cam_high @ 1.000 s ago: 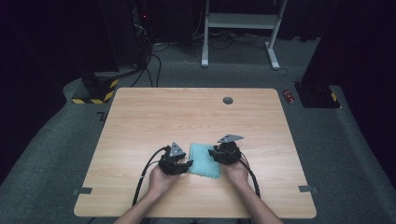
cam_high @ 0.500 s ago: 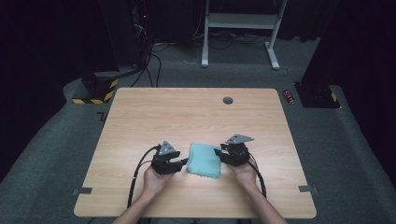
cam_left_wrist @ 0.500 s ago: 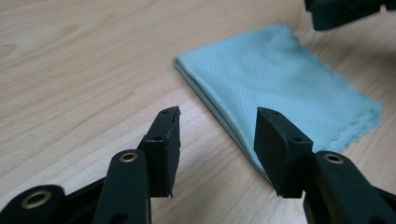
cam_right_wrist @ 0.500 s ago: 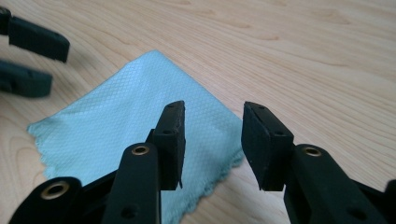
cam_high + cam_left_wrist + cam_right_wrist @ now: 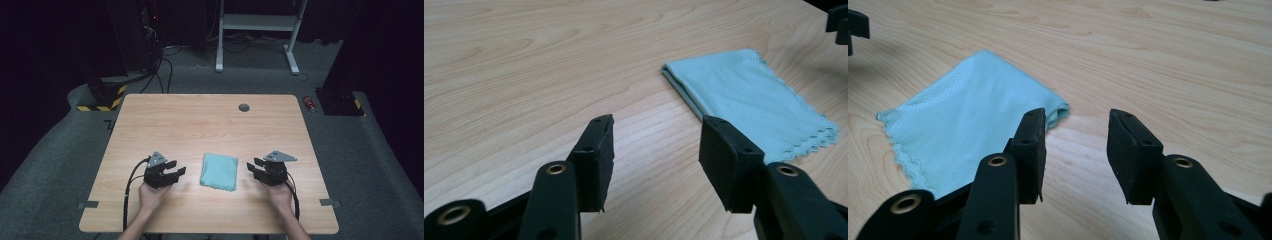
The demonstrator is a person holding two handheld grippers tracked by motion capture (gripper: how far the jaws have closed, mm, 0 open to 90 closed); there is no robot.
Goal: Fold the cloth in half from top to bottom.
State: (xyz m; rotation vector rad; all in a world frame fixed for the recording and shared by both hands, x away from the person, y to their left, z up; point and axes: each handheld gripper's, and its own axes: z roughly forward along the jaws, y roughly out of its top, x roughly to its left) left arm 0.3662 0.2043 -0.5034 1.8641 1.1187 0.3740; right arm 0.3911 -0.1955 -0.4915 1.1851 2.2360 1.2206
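Wooden desk [image 5: 210, 125], pale grain, standing on grey carpet [image 5: 380, 165] in a dark room. Beyond the far edge, a white frame [image 5: 257, 22] and black cables [image 5: 160, 70] on the floor; off the far left corner, a yellow-and-black striped base [image 5: 102, 102]. Small dark round grommet [image 5: 244, 107] set near the far edge, right of centre.

Folded light-blue cloth [image 5: 219, 171] lying flat near the front edge, about midway between the left and right edges; scalloped hem toward the front, folded edge toward the far side. Nothing touching it.

Left gripper [image 5: 176, 172] near the front edge, left of the cloth and apart from it, held in a hand [image 5: 150, 195], jaws pointing toward the cloth. Jaws parted and just been opening, nothing between the pads [image 5: 599, 150] but bare wood.

Right gripper [image 5: 255, 167] near the front edge, right of the cloth and just clear of it, held in the other hand [image 5: 277, 192], jaws aimed leftward. Jaws apart, gripping nothing; the cloth lies beyond the left pad [image 5: 1033, 145] in the right gripper view, bare wood in the gap.
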